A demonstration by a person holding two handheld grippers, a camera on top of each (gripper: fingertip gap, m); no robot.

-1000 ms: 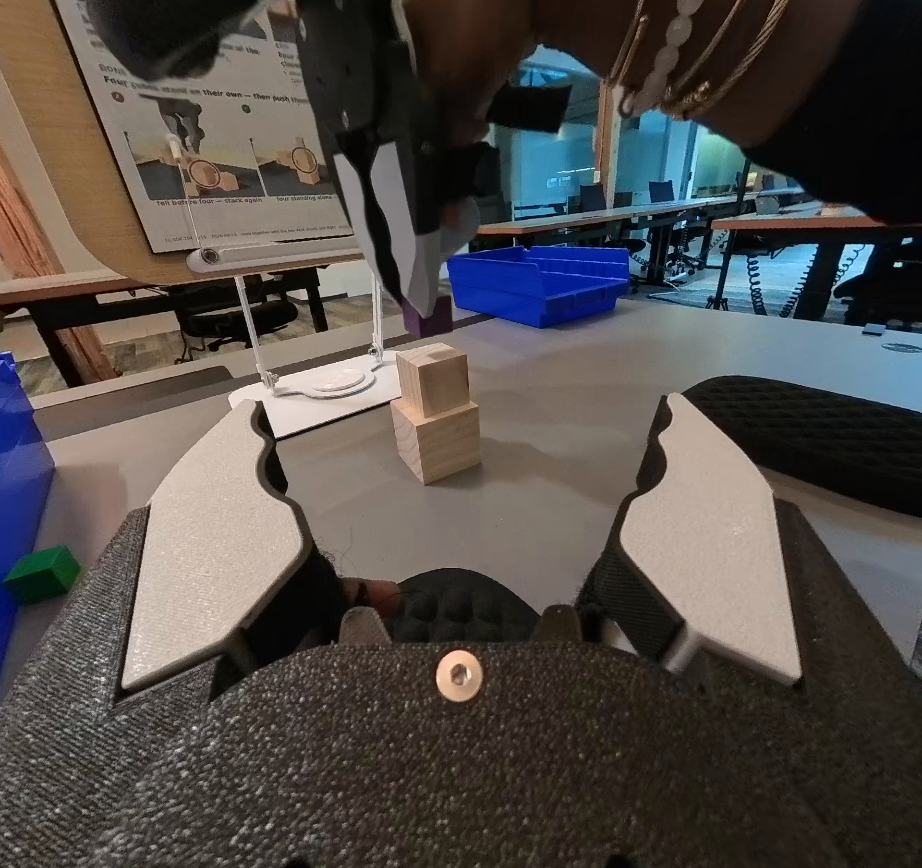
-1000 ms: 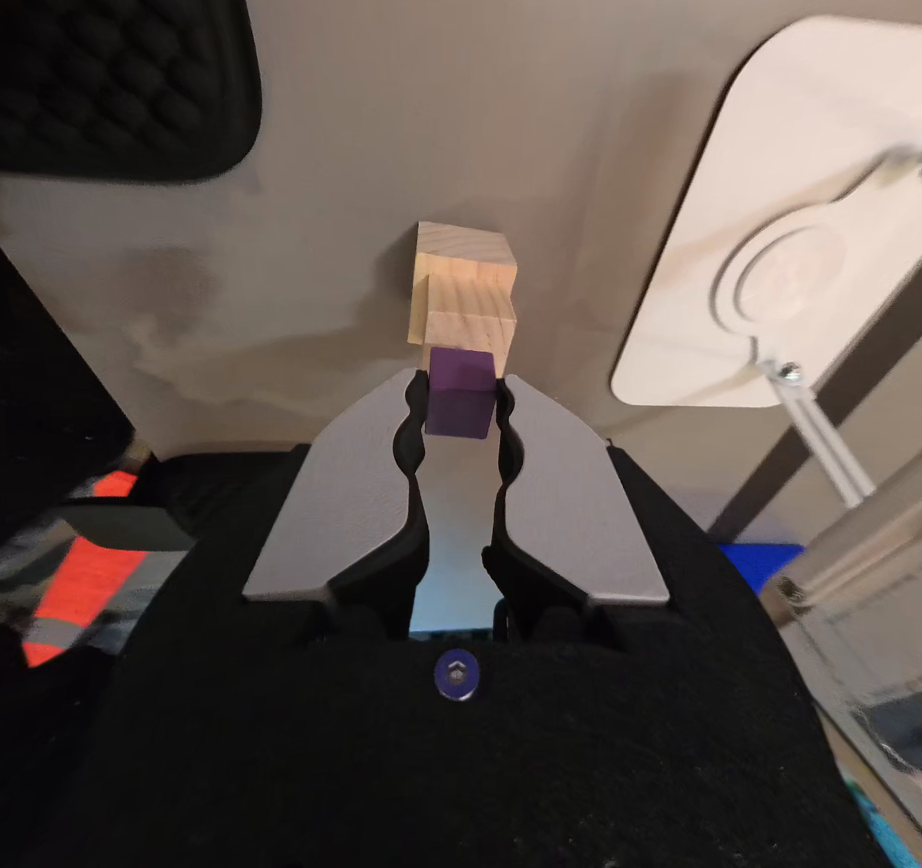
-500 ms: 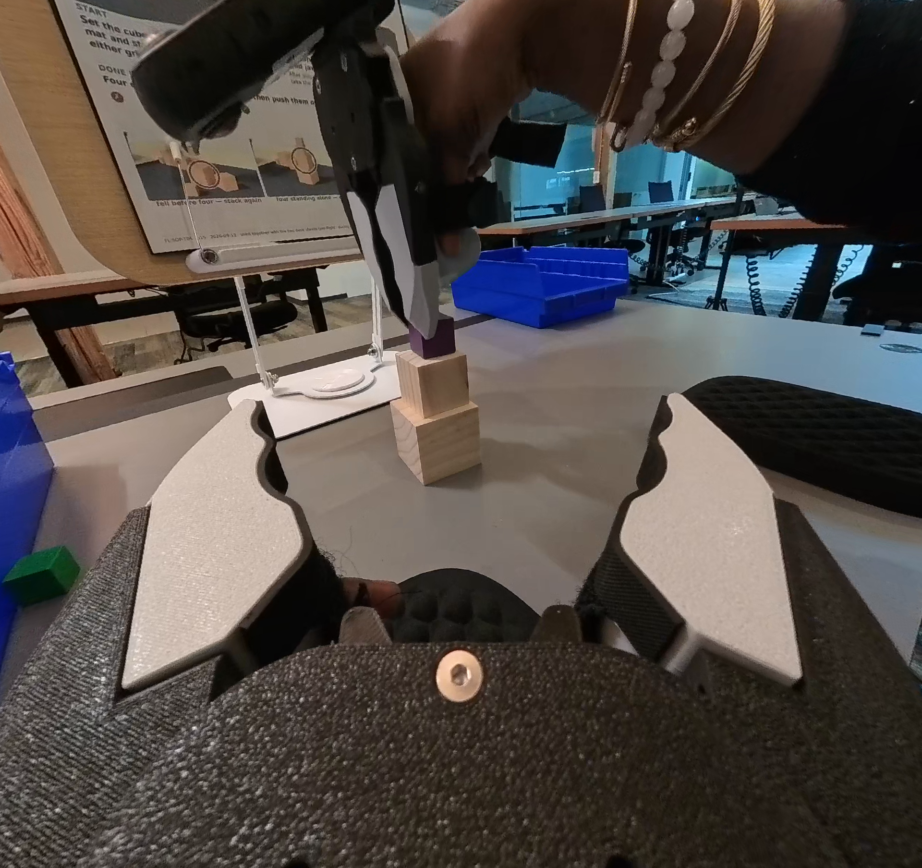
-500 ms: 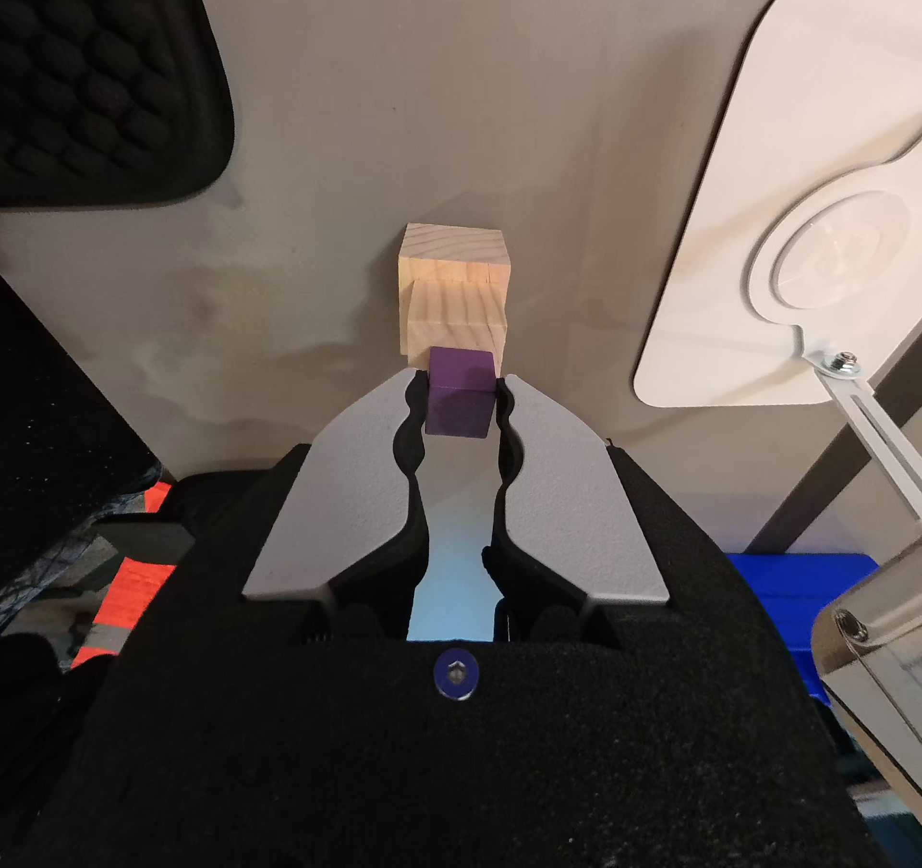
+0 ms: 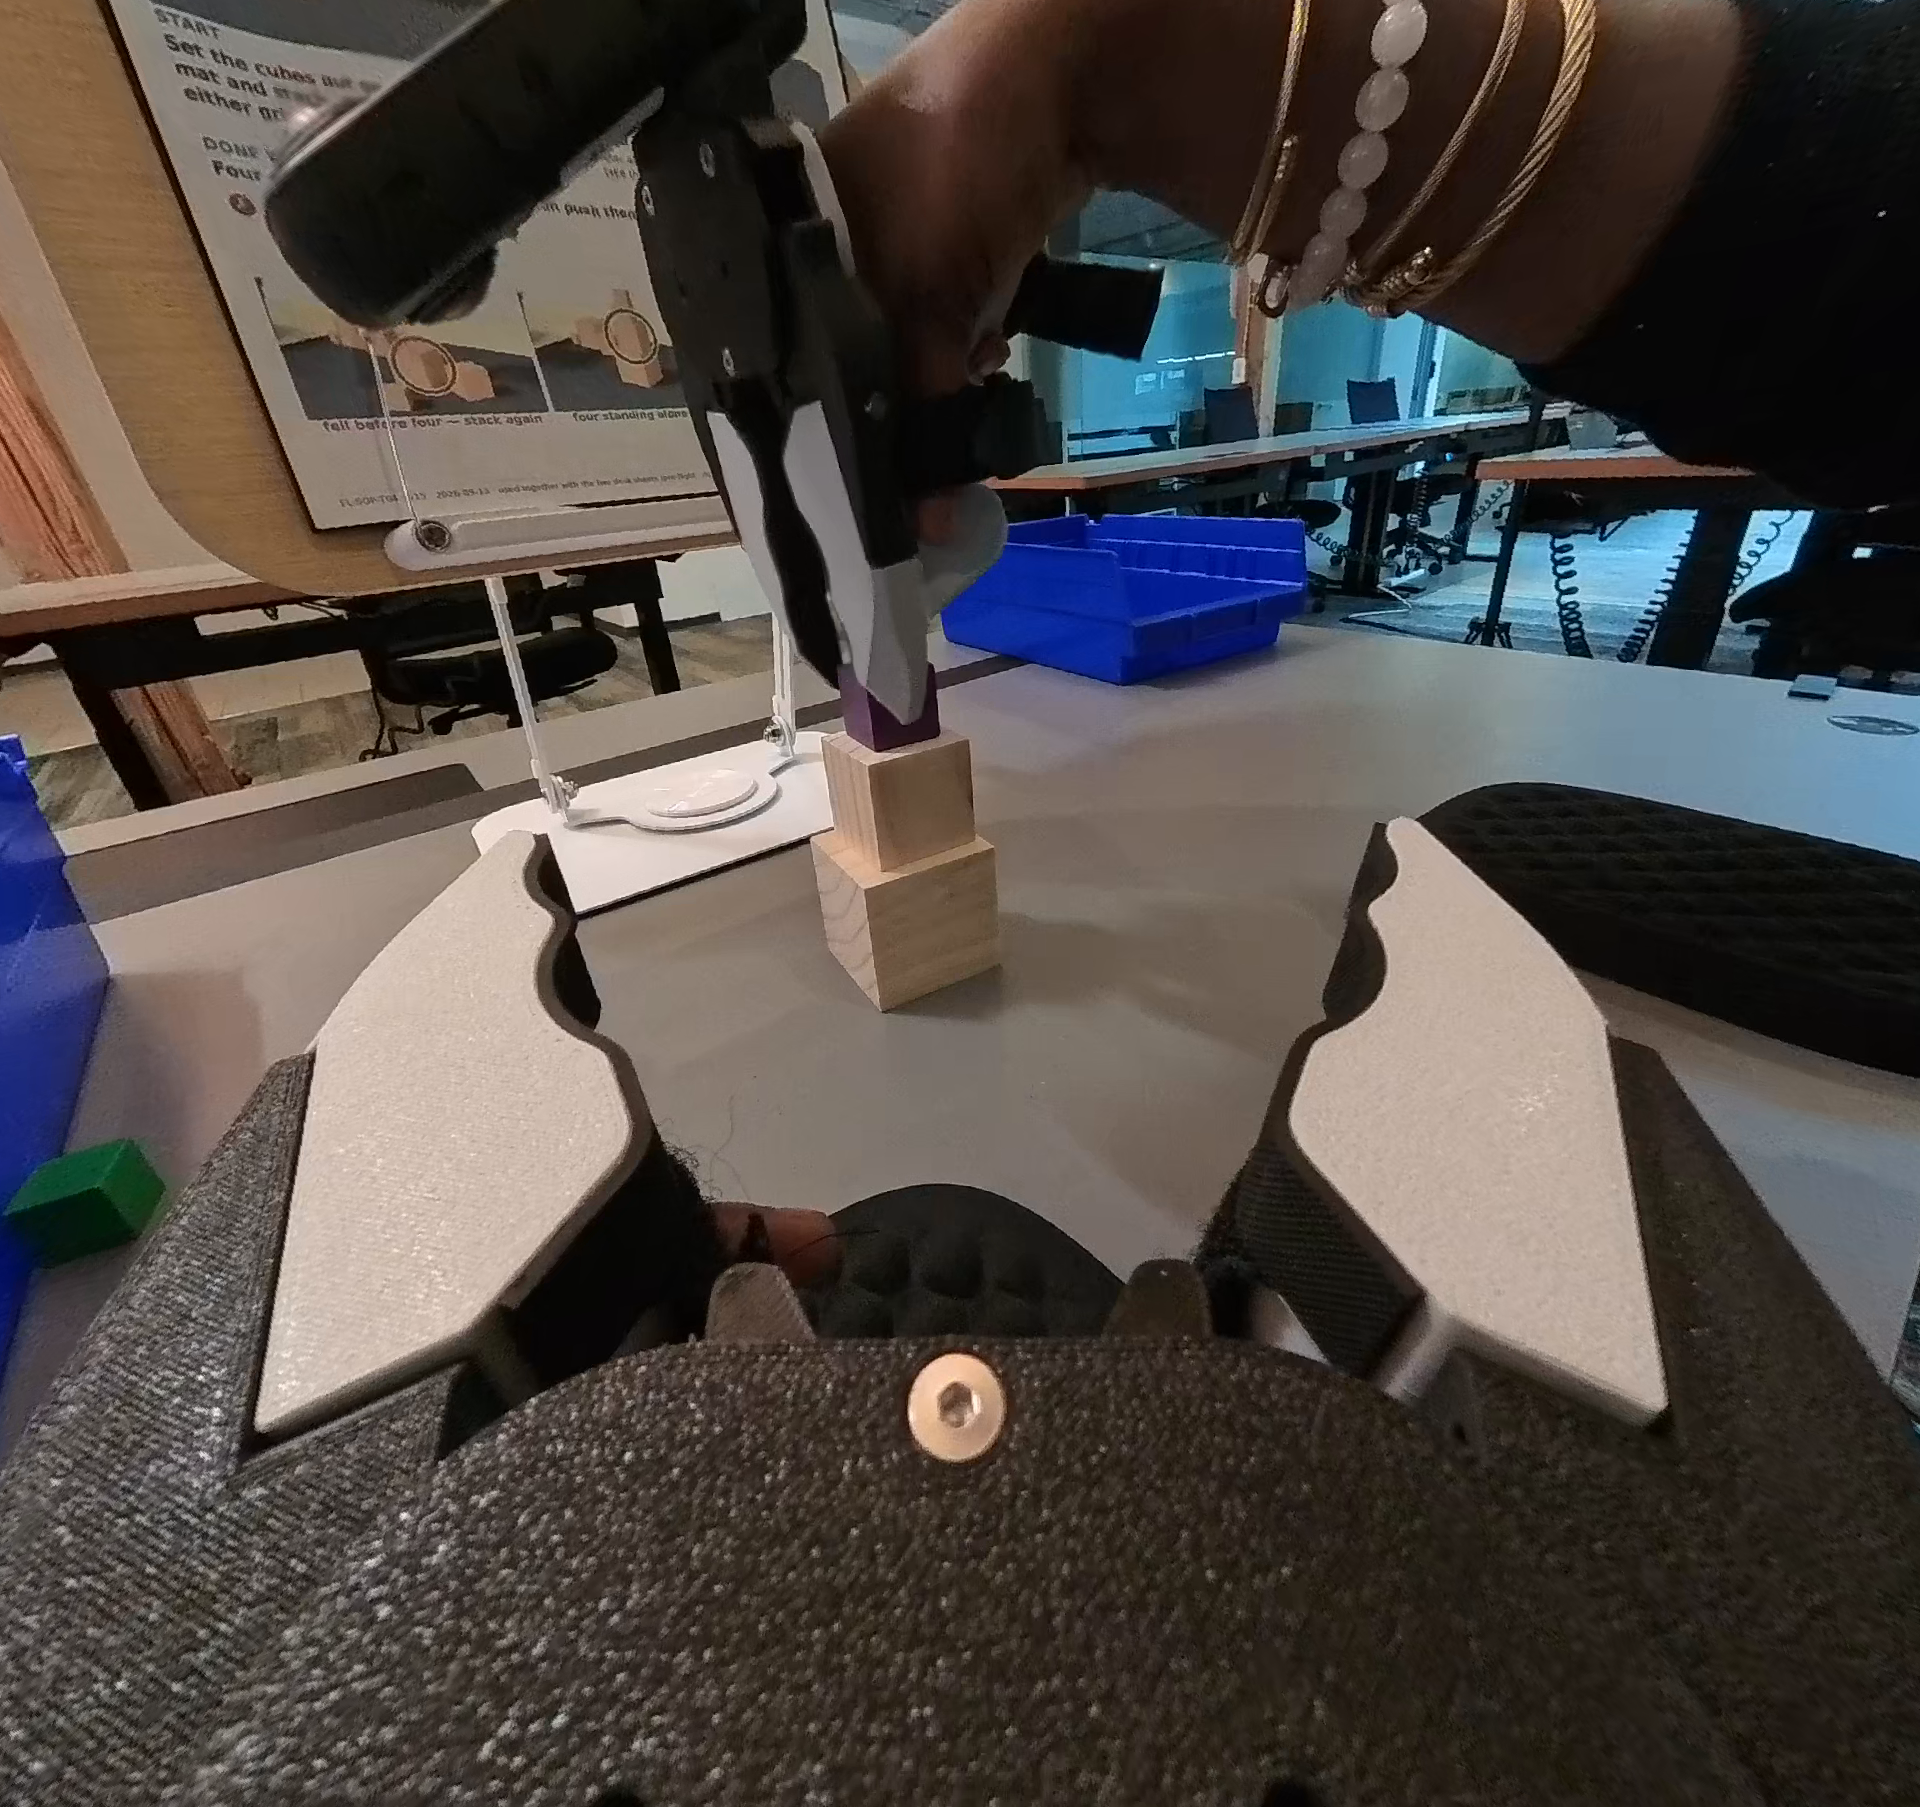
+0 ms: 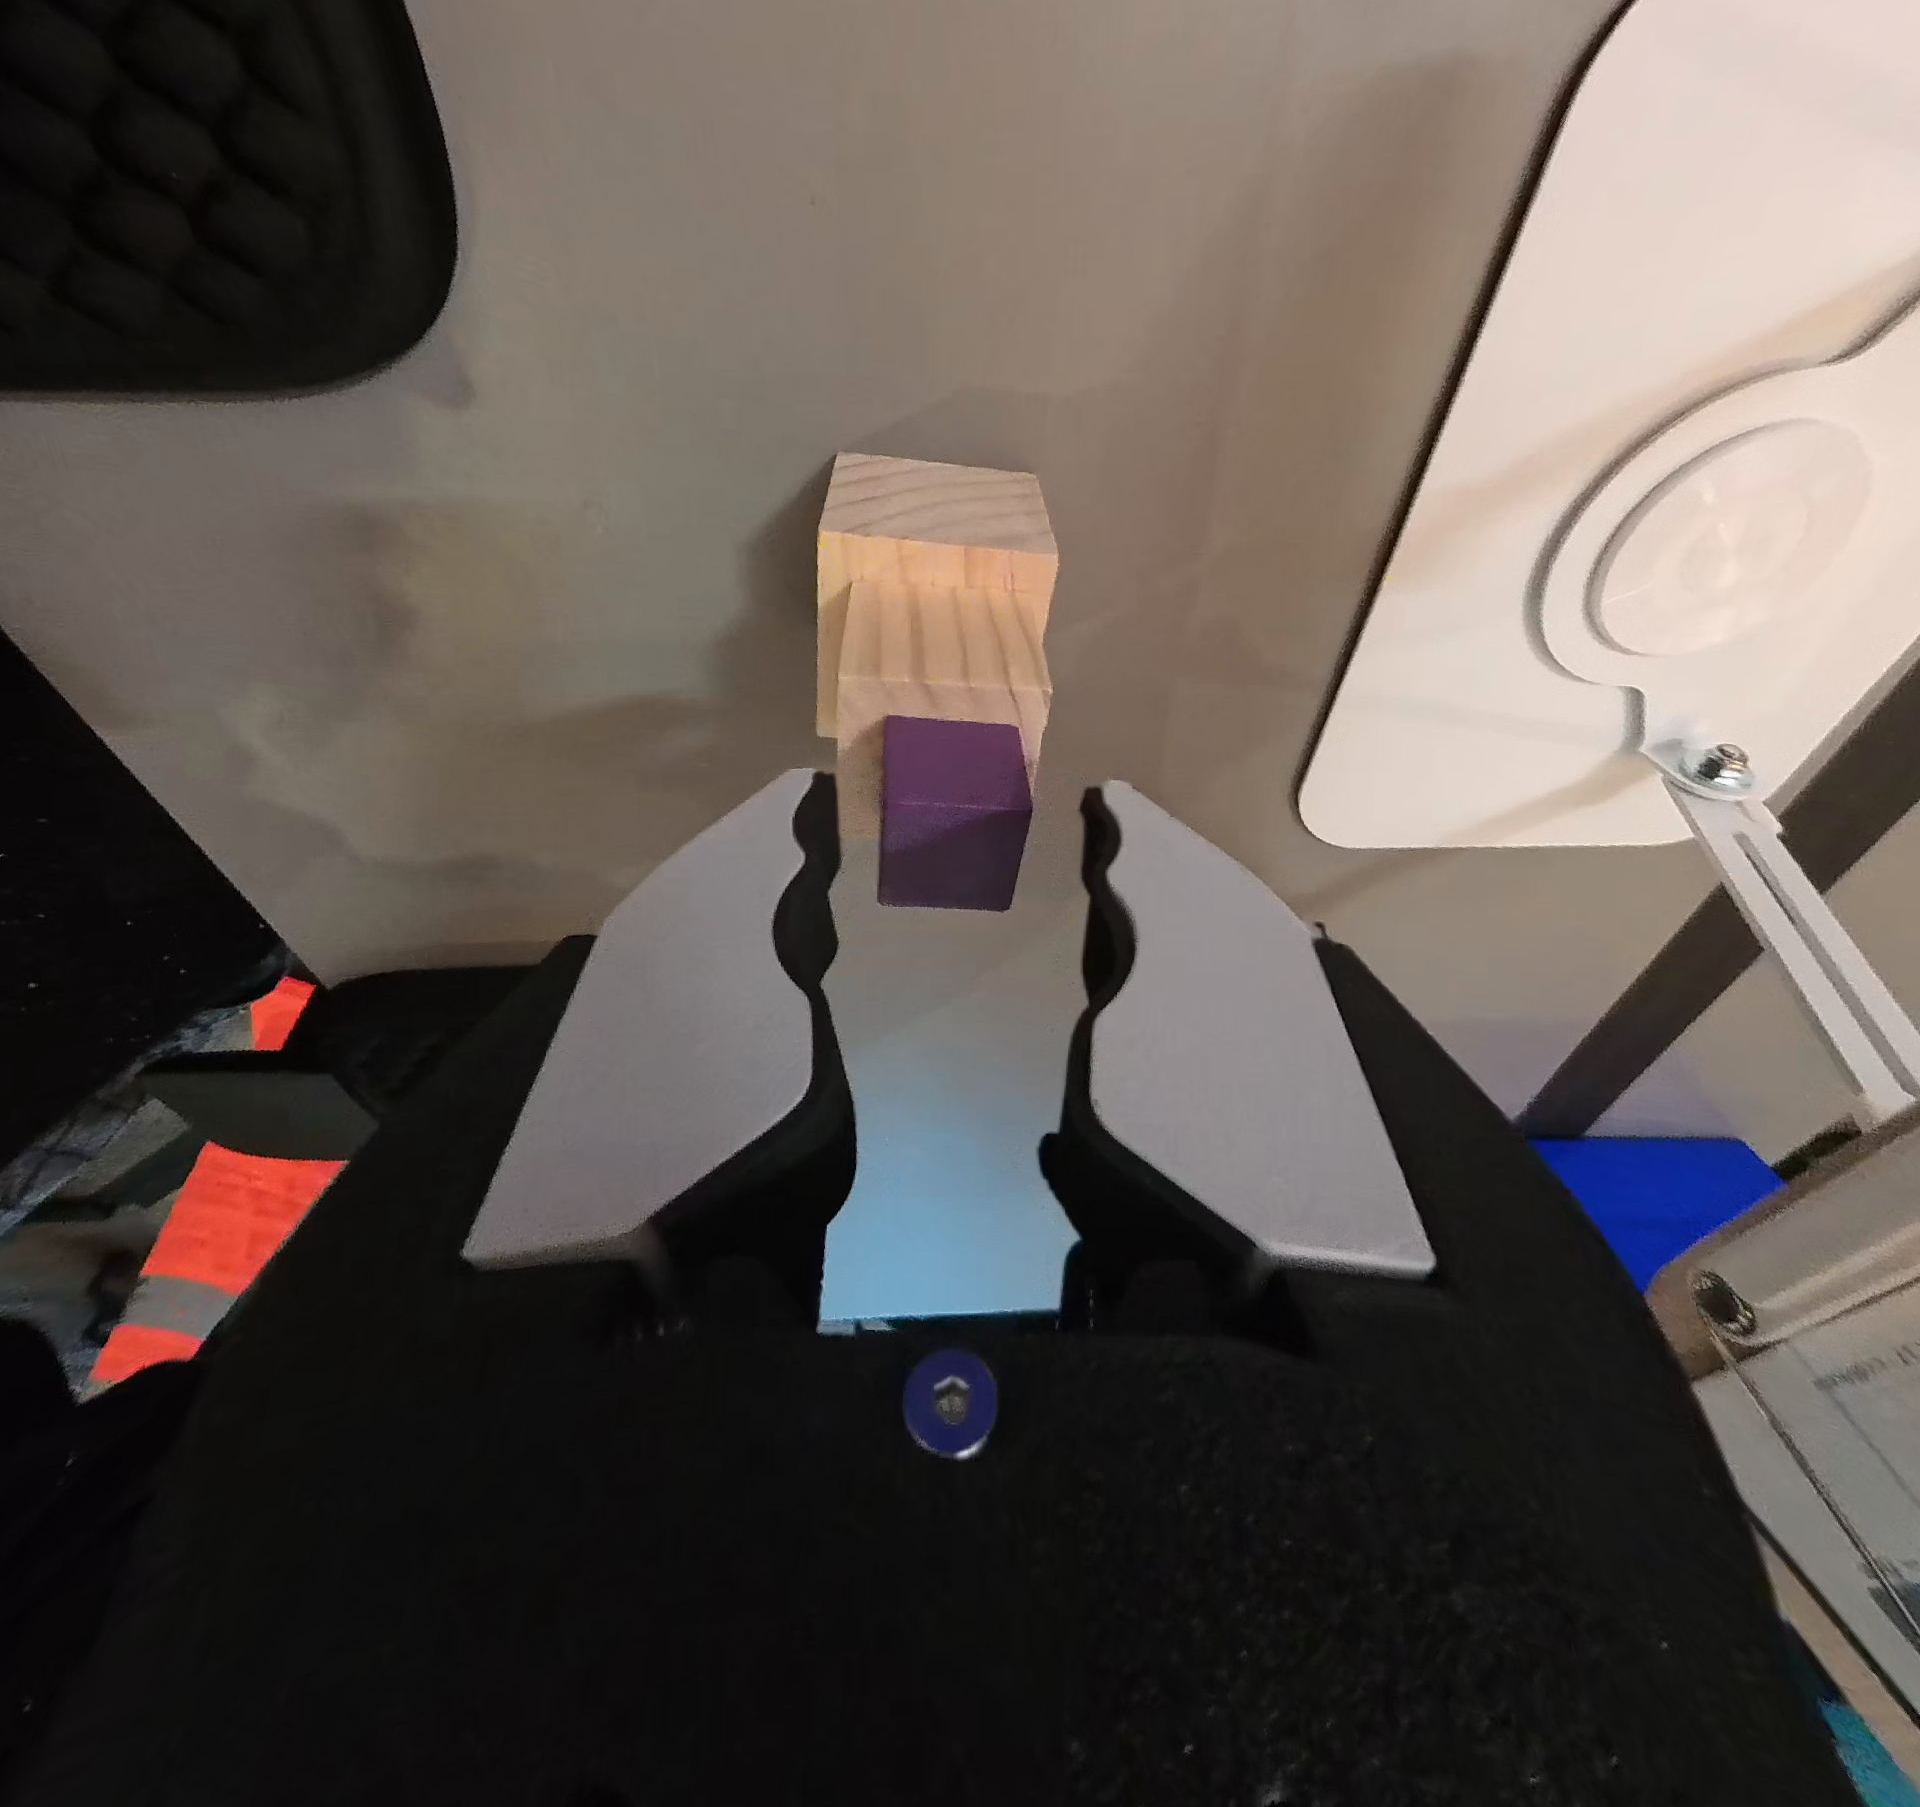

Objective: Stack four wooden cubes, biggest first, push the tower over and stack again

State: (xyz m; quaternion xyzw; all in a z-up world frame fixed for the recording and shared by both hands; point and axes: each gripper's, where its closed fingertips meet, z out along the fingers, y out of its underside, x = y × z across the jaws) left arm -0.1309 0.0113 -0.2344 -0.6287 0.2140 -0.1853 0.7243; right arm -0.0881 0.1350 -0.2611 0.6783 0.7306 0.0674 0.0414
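Observation:
A small purple cube [image 6: 951,812] sits on top of two stacked wooden cubes, the upper one [image 5: 914,801] on the lower one [image 5: 914,926], on the grey table [image 5: 1143,926]. My right gripper [image 6: 956,796] points down over the stack. Its jaws are open, with a gap on each side between the pads and the purple cube. In the left wrist view the right gripper's fingertip [image 5: 883,656] overlaps the purple cube [image 5: 883,723]. My left gripper [image 5: 961,848] is wide open and empty, low over the table and short of the stack.
A white stand base [image 5: 665,832] with a poster board sits behind the stack. A blue bin [image 5: 1132,594] stands farther back. A black mat [image 5: 1683,916] lies to the right. A green block [image 5: 88,1201] lies at the left beside another blue bin [image 5: 42,926].
My right gripper lowered the purple cube onto the top wooden cube, then its jaws opened and let the cube go. My left gripper has not moved.

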